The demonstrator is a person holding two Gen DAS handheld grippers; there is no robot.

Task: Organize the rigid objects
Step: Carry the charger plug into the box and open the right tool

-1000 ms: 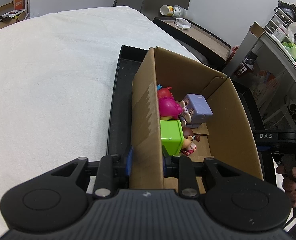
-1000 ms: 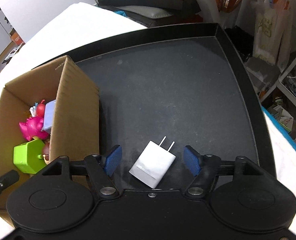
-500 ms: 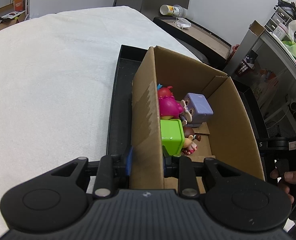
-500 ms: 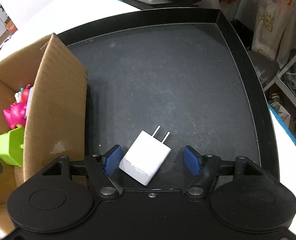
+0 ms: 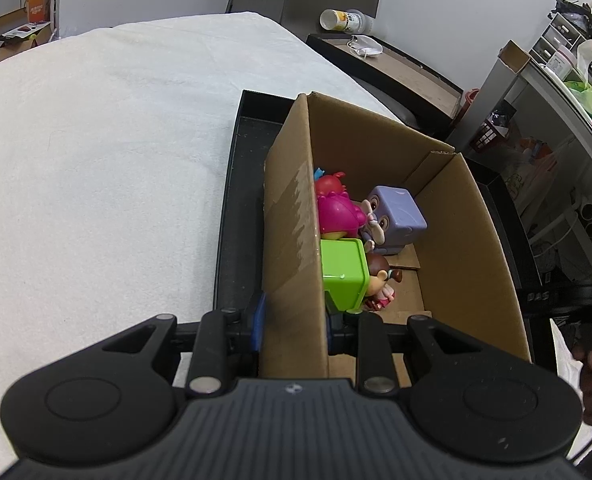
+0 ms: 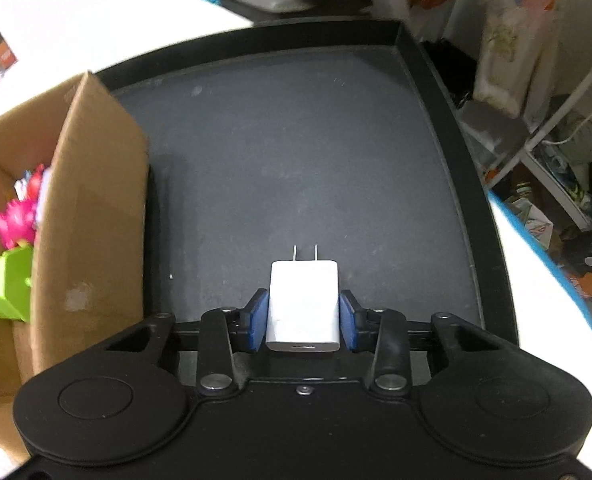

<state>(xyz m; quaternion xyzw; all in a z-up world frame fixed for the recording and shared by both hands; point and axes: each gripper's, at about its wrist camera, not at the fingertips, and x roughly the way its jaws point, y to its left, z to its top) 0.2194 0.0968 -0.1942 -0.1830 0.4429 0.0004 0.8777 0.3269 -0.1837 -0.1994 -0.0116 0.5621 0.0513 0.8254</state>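
Observation:
My right gripper [image 6: 303, 318] is shut on a white plug-in charger [image 6: 303, 304], its two prongs pointing forward over the black tray [image 6: 296, 152]. My left gripper [image 5: 294, 320] is shut on the left wall of an open cardboard box [image 5: 292, 240] that stands in the tray. Inside the box lie a green cube toy [image 5: 341, 272], a pink figure [image 5: 337, 216], a purple cube toy [image 5: 395, 216] and a small brown-haired doll [image 5: 379, 280]. The box [image 6: 92, 216] also shows at the left of the right wrist view.
The tray [image 5: 236, 200] sits on a white cloth-covered table [image 5: 96, 160]. Shelves and bags [image 6: 535, 100] crowd the right side beyond the tray. A dark bench with a bottle [image 5: 341, 20] stands behind the table. A hand on the other gripper's handle [image 5: 591, 360] shows at right.
My right gripper has closed on the white charger, which has turned straight between the pads. The left gripper has kept its hold on the box wall.

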